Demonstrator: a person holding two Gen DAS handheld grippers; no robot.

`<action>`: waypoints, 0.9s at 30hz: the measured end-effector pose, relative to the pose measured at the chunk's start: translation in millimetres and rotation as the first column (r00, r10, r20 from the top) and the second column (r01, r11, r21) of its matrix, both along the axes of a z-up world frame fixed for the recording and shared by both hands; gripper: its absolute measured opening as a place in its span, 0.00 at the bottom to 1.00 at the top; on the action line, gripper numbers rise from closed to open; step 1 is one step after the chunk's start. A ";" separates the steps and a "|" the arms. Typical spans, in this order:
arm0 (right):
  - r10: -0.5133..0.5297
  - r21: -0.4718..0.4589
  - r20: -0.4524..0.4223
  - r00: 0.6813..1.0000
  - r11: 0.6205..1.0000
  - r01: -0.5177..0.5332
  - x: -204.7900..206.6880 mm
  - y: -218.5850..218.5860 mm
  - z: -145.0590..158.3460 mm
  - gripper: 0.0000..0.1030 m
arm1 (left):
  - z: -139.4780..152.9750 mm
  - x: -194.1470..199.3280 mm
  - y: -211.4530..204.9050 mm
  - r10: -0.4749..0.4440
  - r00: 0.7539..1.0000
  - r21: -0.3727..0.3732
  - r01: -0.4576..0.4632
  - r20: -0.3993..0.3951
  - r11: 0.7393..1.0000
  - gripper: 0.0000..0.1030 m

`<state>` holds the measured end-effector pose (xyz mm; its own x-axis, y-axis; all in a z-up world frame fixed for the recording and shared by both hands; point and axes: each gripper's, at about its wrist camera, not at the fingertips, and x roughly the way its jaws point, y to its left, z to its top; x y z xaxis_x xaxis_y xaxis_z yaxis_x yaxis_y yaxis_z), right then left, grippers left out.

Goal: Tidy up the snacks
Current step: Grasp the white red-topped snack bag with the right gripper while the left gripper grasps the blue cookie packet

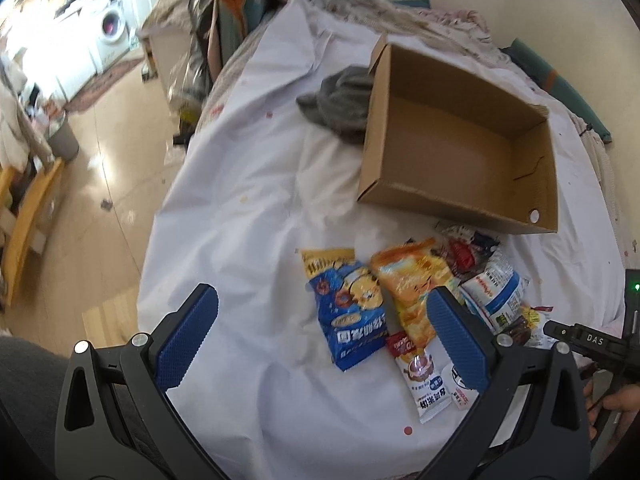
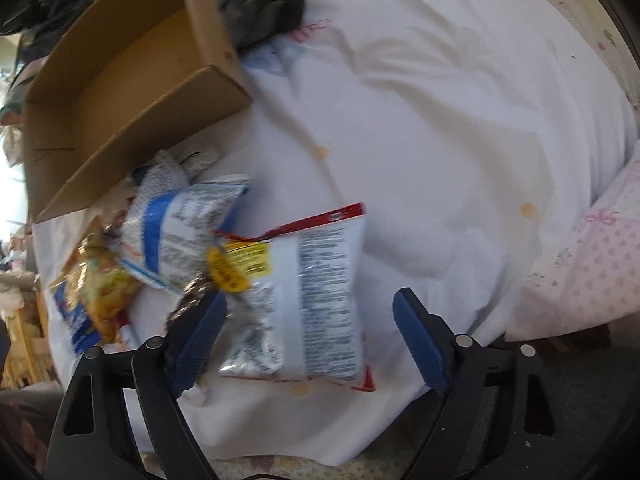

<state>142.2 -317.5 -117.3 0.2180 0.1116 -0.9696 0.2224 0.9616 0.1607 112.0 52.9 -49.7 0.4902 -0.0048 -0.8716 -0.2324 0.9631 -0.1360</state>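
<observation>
Left wrist view shows the left gripper (image 1: 322, 338) spread wide and holding nothing above a rumpled white sheet (image 1: 240, 184), where a blue biscuit packet (image 1: 348, 312), an orange crisp bag (image 1: 412, 288) and a slim white sachet with a red top (image 1: 420, 376) lie in a loose cluster just in front of an open brown cardboard box (image 1: 464, 140). Right wrist view shows the right gripper (image 2: 306, 326) also spread, its blue fingers (image 2: 420, 344) either side of a silver-white snack bag with a red edge (image 2: 320, 292), with a white-and-blue printed packet (image 2: 180, 236) beside it and the box at upper left.
</observation>
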 end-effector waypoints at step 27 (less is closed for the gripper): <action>-0.009 0.055 0.155 0.988 0.998 0.000 -8.3 -3.5 9.7 0.33 | -23.5 6.1 30.8 0.126 0.987 -0.055 -0.132 -0.104 0.990 1.00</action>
